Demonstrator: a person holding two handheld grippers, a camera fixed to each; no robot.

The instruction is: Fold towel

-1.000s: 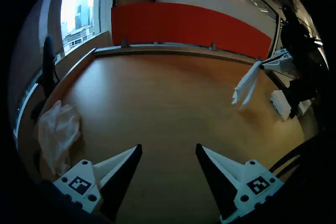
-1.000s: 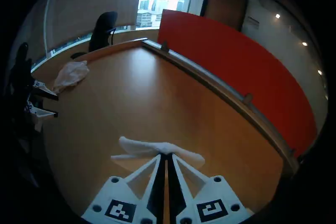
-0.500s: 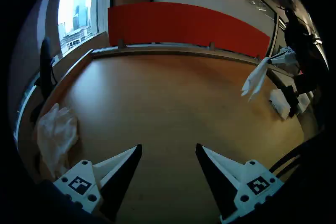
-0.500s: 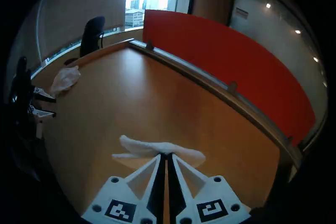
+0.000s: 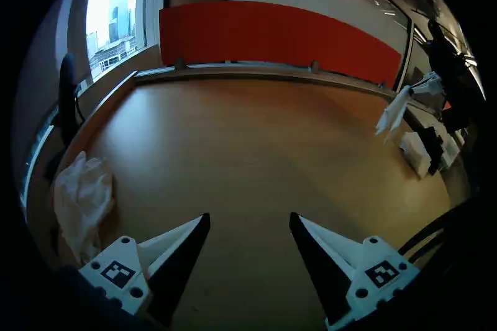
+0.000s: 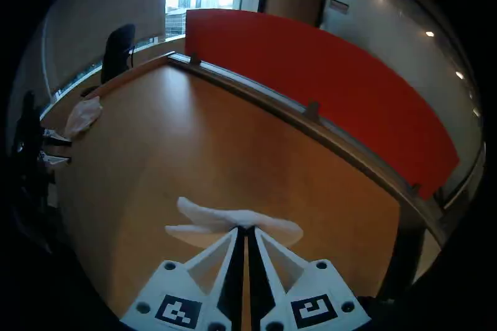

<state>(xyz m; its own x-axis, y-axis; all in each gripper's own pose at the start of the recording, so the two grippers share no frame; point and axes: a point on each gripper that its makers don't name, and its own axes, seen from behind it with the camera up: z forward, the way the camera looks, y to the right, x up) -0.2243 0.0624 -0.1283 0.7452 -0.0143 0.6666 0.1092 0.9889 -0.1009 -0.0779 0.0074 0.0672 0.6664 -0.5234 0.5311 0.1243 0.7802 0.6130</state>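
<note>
Black-and-white square markers (image 5: 118,272) sit on the bodies of both tongs; no writing is legible. The towel (image 6: 236,222) is small, white and bunched, spilling to both sides of the right tongs (image 6: 246,231), whose fingers are pressed together on it. From the left gripper view it hangs limp in the air over the right edge of the wooden counter (image 5: 248,132). The left tongs (image 5: 248,219) are spread apart and hold nothing above the counter's near edge, well apart from the towel. A crumpled white cloth (image 5: 81,197) lies at the left edge.
</note>
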